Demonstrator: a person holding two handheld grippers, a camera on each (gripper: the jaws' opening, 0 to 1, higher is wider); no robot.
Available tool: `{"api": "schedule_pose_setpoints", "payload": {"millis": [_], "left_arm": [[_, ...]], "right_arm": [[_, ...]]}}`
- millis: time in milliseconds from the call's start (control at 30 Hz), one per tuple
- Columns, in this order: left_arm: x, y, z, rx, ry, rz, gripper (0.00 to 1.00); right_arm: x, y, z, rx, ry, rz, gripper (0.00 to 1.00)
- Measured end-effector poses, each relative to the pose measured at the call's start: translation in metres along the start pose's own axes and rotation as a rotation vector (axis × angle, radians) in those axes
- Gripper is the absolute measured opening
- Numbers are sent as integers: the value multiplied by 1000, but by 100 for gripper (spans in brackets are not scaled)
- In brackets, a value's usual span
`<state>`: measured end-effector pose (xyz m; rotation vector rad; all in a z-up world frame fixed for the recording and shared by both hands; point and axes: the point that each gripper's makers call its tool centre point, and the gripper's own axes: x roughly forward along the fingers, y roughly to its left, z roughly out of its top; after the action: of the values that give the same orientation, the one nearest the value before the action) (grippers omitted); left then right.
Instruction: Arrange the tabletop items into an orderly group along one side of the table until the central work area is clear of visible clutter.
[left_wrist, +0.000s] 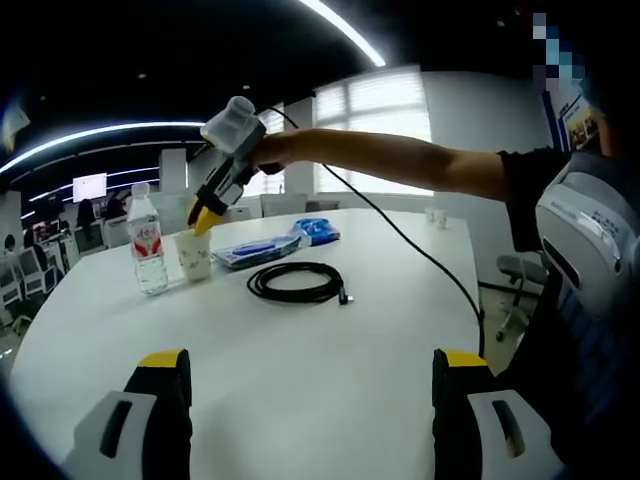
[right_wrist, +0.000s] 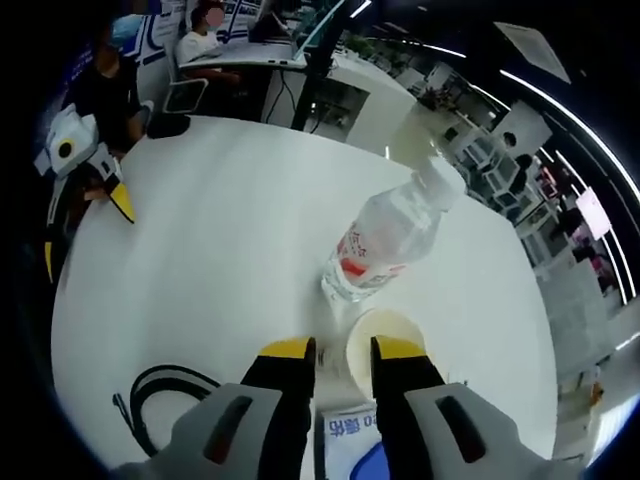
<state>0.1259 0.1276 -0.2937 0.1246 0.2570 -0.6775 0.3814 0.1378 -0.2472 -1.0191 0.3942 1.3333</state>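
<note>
A paper cup (left_wrist: 194, 256) stands on the round white table (left_wrist: 340, 390) right beside an upright water bottle (left_wrist: 147, 245). My right gripper (left_wrist: 205, 220), held out on a person's arm, is tipped down onto the cup's rim. In the right gripper view its jaws stand a narrow gap apart, astride the near wall of the cup (right_wrist: 385, 335), one inside and one outside; the right gripper (right_wrist: 343, 352) is open. The bottle (right_wrist: 385, 245) lies just beyond. My left gripper (left_wrist: 312, 365) is open wide over bare table near the front edge; it appears as the left gripper (right_wrist: 85, 235) across the table.
A coiled black cable (left_wrist: 297, 282) lies mid-table, with a blue packet (left_wrist: 262, 250) and a second blue packet (left_wrist: 318, 230) behind it. Small cups (left_wrist: 435, 215) sit at the far edge. The cable (right_wrist: 160, 395) and packet (right_wrist: 350, 440) lie under my right gripper. People sit at desks (right_wrist: 205, 30) beyond.
</note>
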Motion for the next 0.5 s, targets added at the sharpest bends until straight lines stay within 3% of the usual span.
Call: {"api": "schedule_pose_setpoints", "payload": {"millis": [167, 267, 500], "left_arm": [[1, 1, 0, 2, 12, 16, 100], [1, 1, 2, -3, 4, 20, 100], [1, 0, 6, -4, -5, 27, 100]], "right_arm": [[-10, 6, -3, -6, -41, -21, 24], [-19, 8, 1, 31, -98, -36, 30], [-37, 12, -9, 53, -136, -55, 43]]}}
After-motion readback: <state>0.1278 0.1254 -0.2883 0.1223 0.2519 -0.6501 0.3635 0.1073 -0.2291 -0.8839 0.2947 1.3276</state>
